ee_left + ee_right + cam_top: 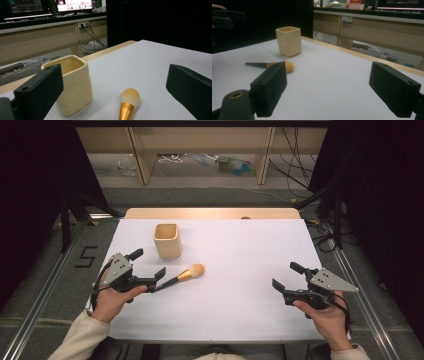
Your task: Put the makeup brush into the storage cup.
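Note:
A cream square cup [167,240] stands upright at the back left of the white table [235,315]. In front of it lies a makeup brush [192,272] with a tan bristle head, gold ferrule and black handle pointing toward my left gripper [148,263]. That gripper is open, just off the handle's end. In the left gripper view the cup [75,85] is left of centre and the brush [129,100] lies between the spread jaws, untouched. My right gripper [287,276] hovers open and empty at the right. The right gripper view shows the cup [288,41] and brush [288,66] far off.
Wooden desk legs [142,160] and loose cables [295,175] lie beyond the table's far edge [212,213]. Black curtains flank both sides. A "5" [86,256] is marked on the floor at left. Monitors [72,5] glow behind in the left gripper view.

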